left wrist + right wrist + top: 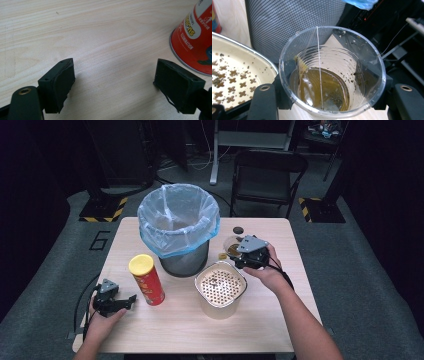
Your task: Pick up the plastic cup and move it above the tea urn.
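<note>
- Sitting low on the wooden table (pixel 200 330), at about 8 o'clock from its middle, the left gripper (pixel 131 298) is held in the person's left hand (pixel 102 320). Its two black jaws are wide apart with nothing between them, and in the left gripper view only bare wood lies in the gap.
- Just beside that gripper, at its 2 o'clock, a red chip can (pixel 146 280) with a yellow lid stands upright. The can's red side shows at the right edge of the left gripper view, close to one jaw but not touching it.
- Near the table's middle sits a white strainer bowl (pixel 220 289) with many small holes in its floor. Brown bits are stuck around the holes.
- At 1 o'clock from the bowl, the right hand (pixel 267 270) holds the right gripper (pixel 239 256). Its jaws are closed on a clear plastic cup (pixel 332 72), one jaw on each side. Brown liquid and dark specks sit in the cup's bottom.
- Past the bowl, at 11 o'clock, a mesh trash bin (pixel 184 255) with a light blue bag (pixel 177 217) stands on the table. The cup is just beside it.
- A small dark round thing (pixel 238 230) lies near the far edge; I cannot tell what it is.
- Off the table, at 12 o'clock, stands a black folding chair (pixel 267 175).
</note>
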`<state>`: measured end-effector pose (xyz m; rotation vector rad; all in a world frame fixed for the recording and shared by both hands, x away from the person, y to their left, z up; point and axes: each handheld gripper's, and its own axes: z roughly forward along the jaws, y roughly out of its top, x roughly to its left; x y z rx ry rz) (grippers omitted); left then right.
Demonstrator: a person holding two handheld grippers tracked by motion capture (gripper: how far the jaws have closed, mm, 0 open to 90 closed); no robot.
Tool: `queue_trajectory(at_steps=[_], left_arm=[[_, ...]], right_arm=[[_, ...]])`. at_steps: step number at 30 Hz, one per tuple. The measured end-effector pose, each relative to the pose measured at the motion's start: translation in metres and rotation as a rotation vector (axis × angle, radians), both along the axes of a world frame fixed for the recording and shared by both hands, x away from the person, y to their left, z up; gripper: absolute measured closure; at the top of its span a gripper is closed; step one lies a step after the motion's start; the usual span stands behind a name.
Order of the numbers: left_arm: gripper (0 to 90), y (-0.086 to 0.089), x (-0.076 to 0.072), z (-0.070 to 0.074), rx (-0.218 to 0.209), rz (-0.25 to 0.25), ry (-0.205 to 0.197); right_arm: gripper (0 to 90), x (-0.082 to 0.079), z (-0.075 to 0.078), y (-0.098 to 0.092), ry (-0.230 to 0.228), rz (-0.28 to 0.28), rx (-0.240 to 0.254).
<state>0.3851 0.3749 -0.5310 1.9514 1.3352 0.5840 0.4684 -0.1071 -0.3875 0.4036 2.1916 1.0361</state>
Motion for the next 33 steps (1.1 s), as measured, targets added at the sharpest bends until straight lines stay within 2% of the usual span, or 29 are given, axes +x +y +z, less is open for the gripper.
queue_trajectory(at_steps=[6, 15, 24, 28, 31, 32, 33], left_arm=[[16.5, 0.0, 0.0, 0.0, -0.002, -0.001, 0.001], [16.5, 0.0, 0.0, 0.0, -0.002, -0.001, 0.0], [16.5, 0.0, 0.0, 0.0, -0.002, -0.001, 0.001], [16.5, 0.0, 0.0, 0.0, -0.004, -0.001, 0.002], [16.5, 0.0, 0.0, 0.0, -0.004, 0.0, 0.002], [16.5, 0.0, 0.0, 0.0, -0.003, -0.001, 0.002], [16.5, 0.0, 0.0, 0.0, -0.003, -0.001, 0.002]], right_arm=[[35.8, -0.002, -0.003, 0.006, -0.029, 0.018, -0.028], [35.7, -0.001, -0.004, 0.011, -0.059, 0.033, -0.043], [35.8, -0.007, -0.008, 0.016, -0.102, 0.078, -0.08], [35.9, -0.01, -0.008, 0.017, -0.14, 0.101, -0.104], [36.1, -0.014, -0.008, 0.019, -0.197, 0.111, -0.145], [36.2, -0.017, -0.008, 0.021, -0.243, 0.124, -0.185], [36.4, -0.019, -0.008, 0.022, -0.256, 0.126, -0.197]])
